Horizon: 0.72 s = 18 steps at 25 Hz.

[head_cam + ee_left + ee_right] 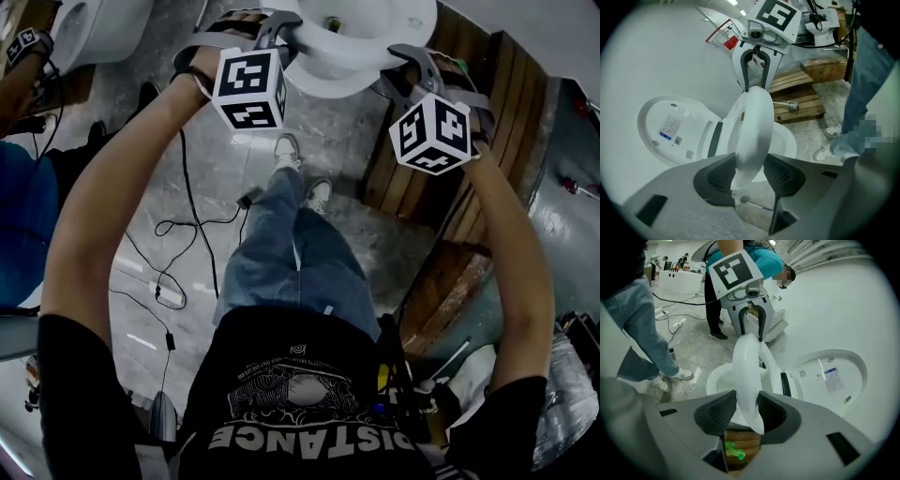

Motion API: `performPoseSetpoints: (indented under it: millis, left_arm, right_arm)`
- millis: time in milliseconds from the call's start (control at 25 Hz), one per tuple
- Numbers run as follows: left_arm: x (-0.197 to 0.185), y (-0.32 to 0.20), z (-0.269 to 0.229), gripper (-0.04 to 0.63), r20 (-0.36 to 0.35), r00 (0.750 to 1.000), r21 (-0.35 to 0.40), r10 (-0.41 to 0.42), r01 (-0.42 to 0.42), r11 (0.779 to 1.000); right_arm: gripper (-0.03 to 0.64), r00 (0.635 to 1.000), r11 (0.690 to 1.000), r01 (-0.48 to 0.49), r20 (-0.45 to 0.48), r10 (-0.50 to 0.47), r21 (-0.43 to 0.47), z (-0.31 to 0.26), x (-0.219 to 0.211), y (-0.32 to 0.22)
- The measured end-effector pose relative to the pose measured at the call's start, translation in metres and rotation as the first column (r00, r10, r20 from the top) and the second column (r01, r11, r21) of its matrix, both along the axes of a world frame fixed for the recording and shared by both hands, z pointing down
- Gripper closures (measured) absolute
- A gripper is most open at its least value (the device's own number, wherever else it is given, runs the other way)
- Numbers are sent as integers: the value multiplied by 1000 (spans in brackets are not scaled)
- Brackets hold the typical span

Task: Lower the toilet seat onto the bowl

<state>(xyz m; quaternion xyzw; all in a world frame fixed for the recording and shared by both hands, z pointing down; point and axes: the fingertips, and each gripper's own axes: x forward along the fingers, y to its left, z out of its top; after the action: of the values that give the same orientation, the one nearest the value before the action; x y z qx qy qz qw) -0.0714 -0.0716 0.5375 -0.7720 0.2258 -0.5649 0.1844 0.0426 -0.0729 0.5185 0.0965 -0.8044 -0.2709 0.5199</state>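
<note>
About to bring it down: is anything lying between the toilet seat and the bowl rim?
Nothing visible does. The toilet seat, clamped in the left gripper and right gripper, stands tilted above the bowl, whose visible rim is bare.

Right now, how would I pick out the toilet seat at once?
Find the white toilet bowl beside the wooden pallets; its lid leans back open, label inside. The toilet seat is the plain white ring half raised between bowl and lid, held by the left gripper and right gripper.

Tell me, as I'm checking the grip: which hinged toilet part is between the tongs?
The seat ring, a hollow loop held edge-on in both tongs; the lid, a solid sticker-bearing panel, leans back untouched.
</note>
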Motion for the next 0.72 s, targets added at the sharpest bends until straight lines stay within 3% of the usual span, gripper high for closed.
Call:
performPoseSetpoints:
  millis: [320, 560, 720]
  left_arm:
    - [4, 22, 45, 400, 15, 999, -28, 43, -42, 999]
    - [-3, 25, 77, 391, 87, 995, -8, 40, -40, 999]
    - [-1, 29, 97, 387, 99, 994, -13, 52, -51, 999]
  right_arm:
    - [457, 998, 999, 49, -34, -50, -25, 46, 2, 19]
    - [454, 995, 996, 84, -59, -84, -10, 76, 2, 26]
    - [451, 992, 995, 96, -81, -97, -20, 96, 4, 30]
